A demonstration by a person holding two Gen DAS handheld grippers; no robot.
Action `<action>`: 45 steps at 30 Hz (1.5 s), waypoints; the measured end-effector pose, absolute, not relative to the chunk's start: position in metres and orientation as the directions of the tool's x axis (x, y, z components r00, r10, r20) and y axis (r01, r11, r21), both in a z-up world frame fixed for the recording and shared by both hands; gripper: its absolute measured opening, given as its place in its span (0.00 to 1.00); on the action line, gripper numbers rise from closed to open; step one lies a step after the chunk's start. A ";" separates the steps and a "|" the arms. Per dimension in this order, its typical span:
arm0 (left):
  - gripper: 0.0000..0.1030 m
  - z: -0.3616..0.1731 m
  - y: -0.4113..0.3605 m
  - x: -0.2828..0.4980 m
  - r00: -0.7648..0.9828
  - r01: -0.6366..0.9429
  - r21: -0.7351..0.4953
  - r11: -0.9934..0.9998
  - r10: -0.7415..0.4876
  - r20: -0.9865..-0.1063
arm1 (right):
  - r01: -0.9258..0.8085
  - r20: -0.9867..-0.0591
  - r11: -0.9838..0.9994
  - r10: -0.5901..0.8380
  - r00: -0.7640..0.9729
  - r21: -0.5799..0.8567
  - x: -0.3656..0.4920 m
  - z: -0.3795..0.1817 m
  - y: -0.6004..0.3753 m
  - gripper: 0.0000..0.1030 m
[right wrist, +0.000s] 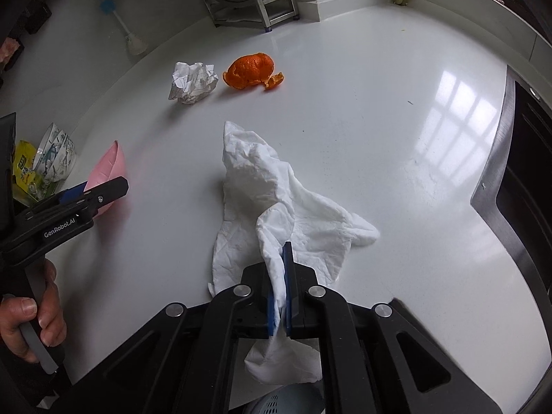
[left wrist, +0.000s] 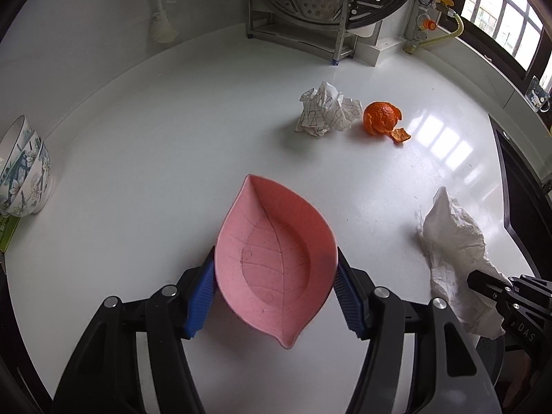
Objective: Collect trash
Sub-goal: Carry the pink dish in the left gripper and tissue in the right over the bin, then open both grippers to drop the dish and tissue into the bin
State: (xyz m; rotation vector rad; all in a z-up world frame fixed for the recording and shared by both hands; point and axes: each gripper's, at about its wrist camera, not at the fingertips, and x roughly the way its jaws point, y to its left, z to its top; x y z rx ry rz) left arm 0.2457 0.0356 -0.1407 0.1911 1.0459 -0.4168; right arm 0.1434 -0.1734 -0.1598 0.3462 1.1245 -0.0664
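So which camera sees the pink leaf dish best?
The left wrist view: the pink leaf dish fills the middle, whole, clamped between the left gripper. The right wrist view shows only a pink sliver at its left edge, behind that gripper.

Both wrist views angled steeply down, close over white counter (left wrist: 138, 138), sharing orange peel (left wrist: 381, 117), crumpled paper (right wrist: 193, 82)

Around the orange peel (left wrist: 381, 118), you have bare white tabletop (left wrist: 172, 145) in front and right; crumpled paper (left wrist: 326, 110) blocks its left, a metal rack (left wrist: 300, 17) stands behind.
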 end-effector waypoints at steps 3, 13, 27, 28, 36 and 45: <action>0.59 -0.134 0.036 0.225 0.444 0.421 -0.044 0.906 -0.248 -0.861 | 0.200 -0.889 0.951 0.129 0.440 0.237 0.128 -0.155 -0.170 0.04; 0.59 -0.115 0.015 0.156 0.460 0.432 -0.062 0.900 -0.278 -0.843 | 0.150 -0.880 0.959 0.149 0.450 0.239 0.064 -0.141 -0.184 0.04; 0.59 -0.119 -0.056 0.043 0.388 0.492 -0.077 0.867 -0.298 -0.872 | 0.116 -0.898 0.959 0.195 0.395 0.259 -0.040 -0.154 -0.234 0.04; 0.59 -0.120 -0.061 0.037 0.383 0.497 -0.077 0.864 -0.299 -0.874 | 0.112 -0.899 0.959 0.199 0.389 0.261 -0.047 -0.156 -0.236 0.04; 0.59 -0.144 -0.089 -0.008 0.330 0.522 -0.066 0.850 -0.273 -0.904 | 0.094 -0.913 0.958 0.224 0.340 0.270 -0.085 -0.172 -0.252 0.04; 0.59 -0.176 -0.093 -0.037 0.274 0.487 -0.070 0.871 -0.229 -0.934 | 0.095 -0.932 0.954 0.253 0.260 0.285 -0.104 -0.205 -0.259 0.04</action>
